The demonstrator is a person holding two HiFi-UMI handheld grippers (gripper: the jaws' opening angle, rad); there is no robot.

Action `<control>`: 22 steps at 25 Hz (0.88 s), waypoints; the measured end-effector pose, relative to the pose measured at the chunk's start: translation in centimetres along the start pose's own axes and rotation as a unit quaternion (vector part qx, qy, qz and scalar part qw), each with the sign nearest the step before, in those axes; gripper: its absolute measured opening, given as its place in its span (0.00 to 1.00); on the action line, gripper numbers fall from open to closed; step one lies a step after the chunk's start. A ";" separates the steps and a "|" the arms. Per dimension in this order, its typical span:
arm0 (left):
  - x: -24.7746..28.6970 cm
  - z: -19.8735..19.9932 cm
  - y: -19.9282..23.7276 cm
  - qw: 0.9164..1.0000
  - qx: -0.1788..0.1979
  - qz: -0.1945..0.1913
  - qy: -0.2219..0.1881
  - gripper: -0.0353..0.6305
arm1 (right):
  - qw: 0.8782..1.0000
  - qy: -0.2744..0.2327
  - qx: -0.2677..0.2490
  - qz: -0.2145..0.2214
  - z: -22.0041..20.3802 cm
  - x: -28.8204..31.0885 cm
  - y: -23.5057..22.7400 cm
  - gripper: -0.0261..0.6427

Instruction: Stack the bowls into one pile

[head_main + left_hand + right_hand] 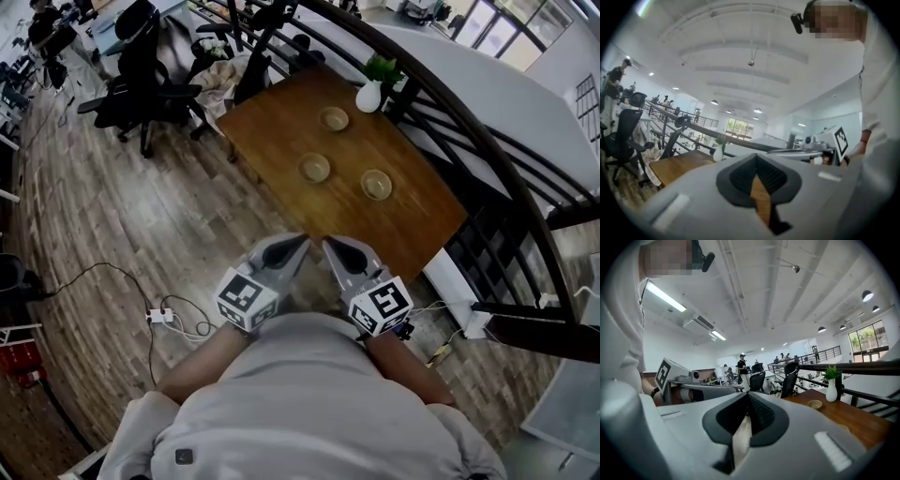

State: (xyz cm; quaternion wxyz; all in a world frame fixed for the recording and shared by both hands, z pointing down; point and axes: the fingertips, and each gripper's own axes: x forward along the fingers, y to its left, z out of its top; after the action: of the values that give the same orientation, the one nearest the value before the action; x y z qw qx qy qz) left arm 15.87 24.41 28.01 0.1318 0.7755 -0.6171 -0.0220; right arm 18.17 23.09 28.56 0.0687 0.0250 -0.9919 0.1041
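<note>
The left tongs (298, 244) and right tongs (330, 246) are both closed and empty, held short of the wooden surface (281, 122).
They point side by side over the floor, jaws together with nothing between them. Three small bowls sit unstacked and apart on the surface: far bowl (334, 118), left bowl (314, 168), right bowl (376, 184). A white vase (368, 96) stands at the far edge.

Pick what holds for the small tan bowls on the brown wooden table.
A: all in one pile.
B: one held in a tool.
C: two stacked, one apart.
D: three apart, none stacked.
D: the far small tan bowl, the middle bowl and the right bowl each sit alone on the brown wooden table.
</note>
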 end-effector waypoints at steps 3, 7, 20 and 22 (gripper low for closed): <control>-1.2 -0.1 1.9 1.000 -0.010 0.003 -0.003 0.06 | 1.000 0.010 -0.003 0.004 -0.5 1.8 1.2 0.05; -0.8 -1.3 2.9 1.000 -0.019 0.008 0.006 0.06 | 1.000 0.020 0.002 0.015 -1.7 2.7 0.9 0.05; 5.8 1.1 6.2 1.000 -0.003 0.008 0.020 0.06 | 0.999 0.000 0.038 0.004 1.0 4.9 -6.9 0.05; 7.7 1.3 5.9 1.000 0.001 -0.004 0.023 0.06 | 0.999 -0.004 0.041 -0.012 1.1 4.1 -8.8 0.05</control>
State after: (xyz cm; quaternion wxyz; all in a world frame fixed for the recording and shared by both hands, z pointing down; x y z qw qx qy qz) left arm 11.81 15.53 29.17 0.1456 0.7785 -0.6105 -0.0039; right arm 14.52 14.16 29.86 0.0643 0.0399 -0.9867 0.1439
